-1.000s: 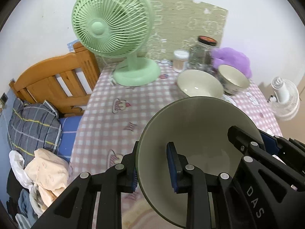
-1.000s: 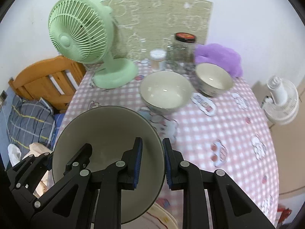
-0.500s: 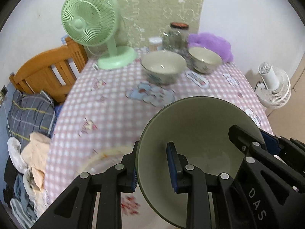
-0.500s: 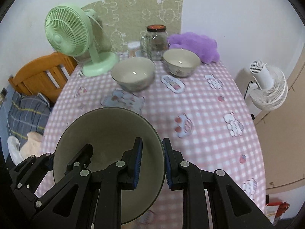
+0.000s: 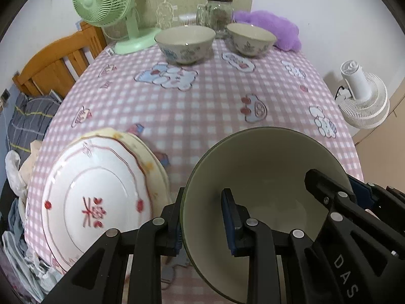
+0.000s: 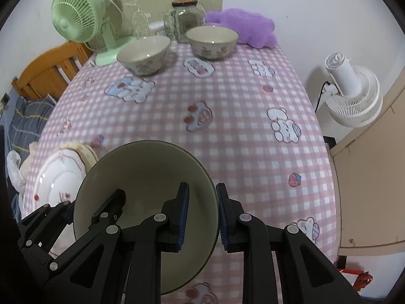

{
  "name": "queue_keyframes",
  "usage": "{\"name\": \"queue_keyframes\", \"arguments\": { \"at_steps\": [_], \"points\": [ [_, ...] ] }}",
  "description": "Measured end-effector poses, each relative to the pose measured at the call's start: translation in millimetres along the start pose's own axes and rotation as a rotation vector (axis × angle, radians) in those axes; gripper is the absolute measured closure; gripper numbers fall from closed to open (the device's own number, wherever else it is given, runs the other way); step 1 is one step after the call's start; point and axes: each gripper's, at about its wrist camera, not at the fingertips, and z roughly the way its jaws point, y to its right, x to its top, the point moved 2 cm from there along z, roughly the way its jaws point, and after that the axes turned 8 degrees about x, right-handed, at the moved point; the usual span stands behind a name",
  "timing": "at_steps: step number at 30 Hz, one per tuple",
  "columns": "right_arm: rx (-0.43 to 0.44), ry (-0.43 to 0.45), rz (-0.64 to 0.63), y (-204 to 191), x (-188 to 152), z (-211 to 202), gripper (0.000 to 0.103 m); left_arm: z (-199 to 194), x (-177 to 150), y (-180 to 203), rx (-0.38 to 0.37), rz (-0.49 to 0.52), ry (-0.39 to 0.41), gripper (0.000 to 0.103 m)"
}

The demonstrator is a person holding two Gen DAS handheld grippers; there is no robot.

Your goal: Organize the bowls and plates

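Two tools, left tool [image 5: 202, 217] and right tool [image 6: 201, 212], clamp opposite rims of the green bowl [image 5: 265, 195]; patterned bowls [image 5: 186, 43] lie well ahead, plates [image 5: 96, 192] just left.

The green bowl [image 6: 141, 177] hides part of the white plate [image 6: 55, 179] in the right view, and its lower rim is behind the tool arms. The plate [image 5: 96, 190] is blurred in the left view; the yellowish plate [image 5: 149, 152] beneath shows only an edge.

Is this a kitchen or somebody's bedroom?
Probably a bedroom or small living room at home: a wooden bed frame with bedding beside a table in a pink checked cloth, plus a green desk fan.
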Motion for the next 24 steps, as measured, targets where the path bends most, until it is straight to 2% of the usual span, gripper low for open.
{"name": "queue_keyframes", "arguments": {
  "at_steps": [11, 16, 19, 21, 23, 24],
  "points": [
    [0.042, -0.072, 0.006, 16, -20, 23, 0.078, 16, -20, 13, 0.049, 0.003, -0.064, 0.079],
    [0.044, -0.065, 0.005, 15, -22, 25, 0.078, 16, -20, 12, 0.048, 0.006, -0.060, 0.078],
    [0.057, -0.075, 0.015, 15, -23, 24, 0.076, 16, -19, 12, 0.030, 0.019, -0.064, 0.066],
    [0.075, -0.067, 0.010, 13, -22, 21, 0.071, 13, -18, 12, 0.018, 0.036, -0.062, 0.055],
    [0.072, -0.048, -0.007, 10, -21, 15, 0.050, 5, -16, 9, 0.005, 0.043, -0.045, 0.046],
    [0.067, -0.035, -0.014, 8, -19, 11, 0.045, 0, -15, 8, 0.001, 0.045, -0.033, 0.043]
  ]
}}
